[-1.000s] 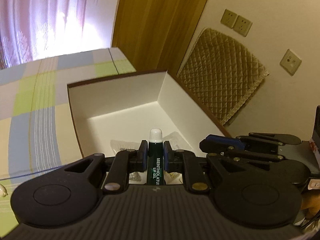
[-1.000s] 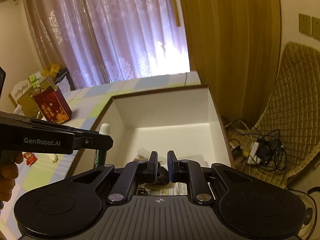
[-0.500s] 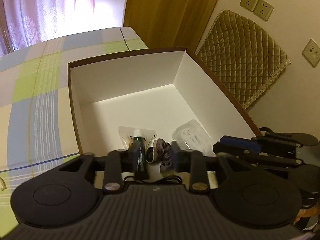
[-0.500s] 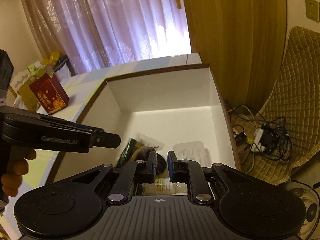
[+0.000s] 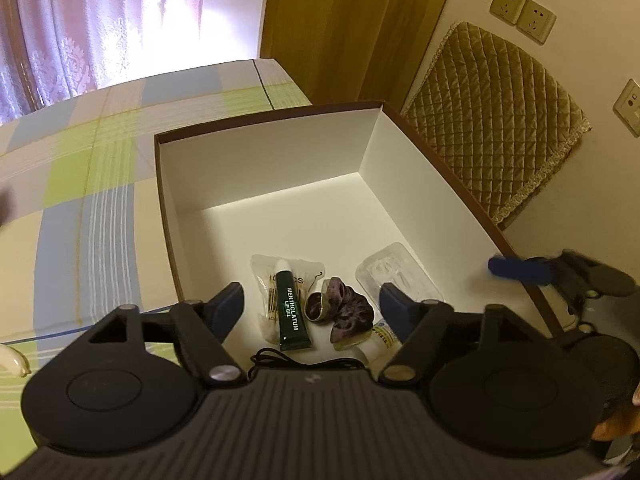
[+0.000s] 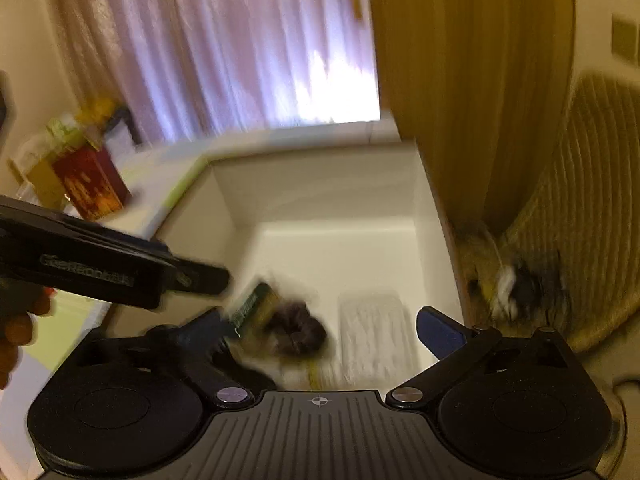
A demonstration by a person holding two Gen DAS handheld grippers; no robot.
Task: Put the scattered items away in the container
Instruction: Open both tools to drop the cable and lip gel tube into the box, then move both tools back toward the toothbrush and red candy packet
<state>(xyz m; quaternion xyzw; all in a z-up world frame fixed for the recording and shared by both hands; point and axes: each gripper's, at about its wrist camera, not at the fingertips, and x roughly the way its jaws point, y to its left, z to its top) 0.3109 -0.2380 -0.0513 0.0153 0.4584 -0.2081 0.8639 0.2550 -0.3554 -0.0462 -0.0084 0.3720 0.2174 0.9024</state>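
The green lip gel tube [image 5: 291, 312] lies flat on the floor of the white box [image 5: 264, 160], near end, on top of a clear packet [image 5: 264, 280], cap pointing far. Just right of it, a purple scrunchie [image 5: 344, 308], then a clear plastic case [image 5: 394, 278]. Left gripper [image 5: 312, 306] hangs above, jaws wide apart, empty. Right gripper [image 6: 324, 330] hovers over the box too, jaws spread; its view is blurred. The box sits on a checked worktop [image 5: 80, 184].

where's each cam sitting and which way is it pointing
Left wrist: on the left gripper, looking down into the white box; its open fingers show.
Right wrist: on the right gripper, facing the box and curtain; open fingers, plus a hand on the other gripper.
Shared: box, lip gel tube, purple scrunchie.
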